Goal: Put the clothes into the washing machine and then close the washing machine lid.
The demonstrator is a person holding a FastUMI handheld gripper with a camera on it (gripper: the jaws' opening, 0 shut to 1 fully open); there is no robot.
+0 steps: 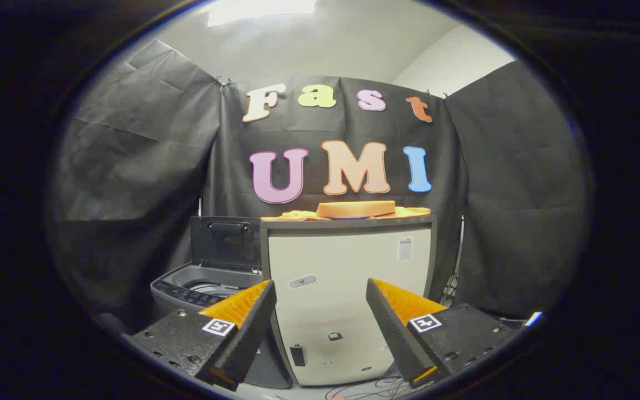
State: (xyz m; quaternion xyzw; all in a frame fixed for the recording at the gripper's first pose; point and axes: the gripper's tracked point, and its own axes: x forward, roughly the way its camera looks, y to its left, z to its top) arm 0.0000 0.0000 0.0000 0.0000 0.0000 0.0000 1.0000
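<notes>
An orange folded garment (pixel 356 209) lies on top of a pale cabinet (pixel 348 289), well beyond my fingers. To the cabinet's left stands the grey washing machine (pixel 200 289) with its dark lid (pixel 225 240) raised upright at the back; part of the drum opening shows. My gripper (pixel 320 289) is open, with nothing between its fingers. It hangs well short of the cabinet front and points at it, below the level of the garment.
Black cloth walls close the booth behind and on both sides. Loose cables (pixel 375 387) lie on the floor at the cabinet's foot, and more hang by the cabinet's right side (pixel 452 283).
</notes>
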